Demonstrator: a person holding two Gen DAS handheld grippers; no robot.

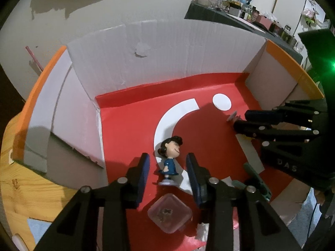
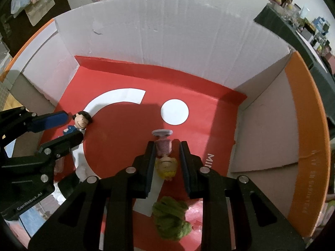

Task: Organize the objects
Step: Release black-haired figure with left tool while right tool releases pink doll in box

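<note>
A dark-haired figurine in a blue dress (image 1: 168, 163) stands upright on the red floor (image 1: 129, 125) of a cardboard box. My left gripper (image 1: 167, 156) is open around it, with a gap between each blue pad and the toy. The right wrist view shows the same figurine (image 2: 81, 121) and left gripper (image 2: 73, 125) at the left. My right gripper (image 2: 166, 144) is shut on a blonde figurine in a pink dress (image 2: 165, 152), held above the floor with its round base pointing away. In the left wrist view the right gripper (image 1: 240, 119) enters from the right.
White cardboard walls (image 2: 167, 31) with orange flaps (image 2: 303, 125) enclose the red floor, which bears a white arc and a white circle (image 2: 174, 112). A clear plastic cube (image 1: 169, 213) and a flat green piece (image 1: 257, 179) lie near the front. A green fuzzy clump (image 2: 170, 219) lies below my right gripper.
</note>
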